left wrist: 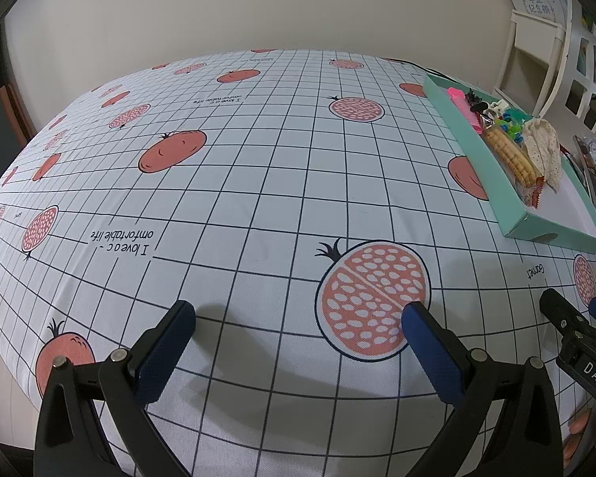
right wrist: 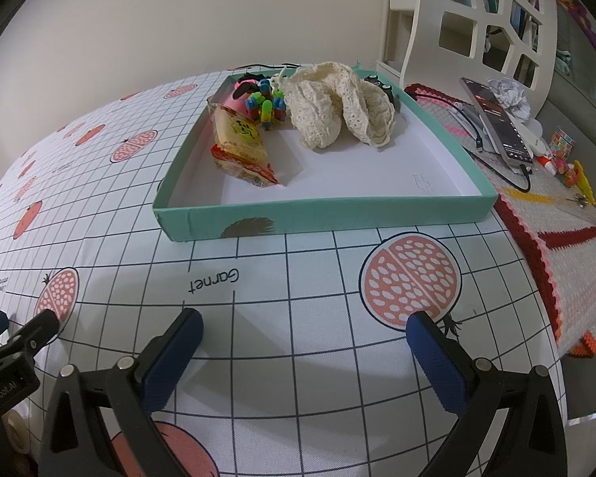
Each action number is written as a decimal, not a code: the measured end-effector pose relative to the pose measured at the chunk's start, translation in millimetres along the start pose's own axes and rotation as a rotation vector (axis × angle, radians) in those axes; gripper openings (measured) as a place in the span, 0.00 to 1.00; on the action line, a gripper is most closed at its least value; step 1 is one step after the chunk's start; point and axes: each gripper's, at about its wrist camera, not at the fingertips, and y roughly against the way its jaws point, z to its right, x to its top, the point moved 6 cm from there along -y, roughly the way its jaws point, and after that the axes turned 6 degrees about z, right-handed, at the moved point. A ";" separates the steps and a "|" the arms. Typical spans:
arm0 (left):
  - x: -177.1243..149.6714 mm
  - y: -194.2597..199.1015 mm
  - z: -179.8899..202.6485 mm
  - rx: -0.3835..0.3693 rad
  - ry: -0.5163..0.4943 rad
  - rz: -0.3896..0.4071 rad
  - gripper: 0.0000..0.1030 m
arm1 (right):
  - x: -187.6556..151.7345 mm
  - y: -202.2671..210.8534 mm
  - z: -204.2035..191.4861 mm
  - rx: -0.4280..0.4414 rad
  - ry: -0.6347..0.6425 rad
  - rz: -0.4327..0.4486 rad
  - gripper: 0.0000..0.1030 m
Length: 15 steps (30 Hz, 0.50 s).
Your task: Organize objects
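Note:
A shallow teal box (right wrist: pixel 322 214) with a white floor sits on the gridded pomegranate tablecloth (right wrist: pixel 290 318), ahead of my right gripper (right wrist: pixel 304 326). Inside it lie a packet of biscuits (right wrist: pixel 240 143), a heap of cream lace (right wrist: pixel 337 107), small coloured plastic pieces (right wrist: pixel 264 105) and something pink. The left wrist view has the same box (left wrist: pixel 476 151) at the far right, with the biscuits (left wrist: pixel 510 155) and lace (left wrist: pixel 542 147) in it. My left gripper (left wrist: pixel 298 310) hovers open over bare cloth. Both grippers are empty and side by side.
Right of the box lies a crocheted red, white and pink mat (right wrist: pixel 556 246) with a phone (right wrist: pixel 496 119) on a cable, crumpled paper (right wrist: pixel 510 93) and small toys (right wrist: pixel 564 159). A white lattice shelf (right wrist: pixel 492 20) stands behind. A wall bounds the far side.

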 end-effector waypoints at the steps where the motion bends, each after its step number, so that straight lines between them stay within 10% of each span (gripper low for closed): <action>1: 0.0 0.0 -0.2 0.000 0.000 0.000 1.00 | 0.0 0.0 0.0 0.000 0.000 0.000 1.00; 15: -0.5 0.7 -1.1 -0.001 -0.001 0.002 1.00 | -0.2 0.1 -0.2 0.000 0.000 0.000 1.00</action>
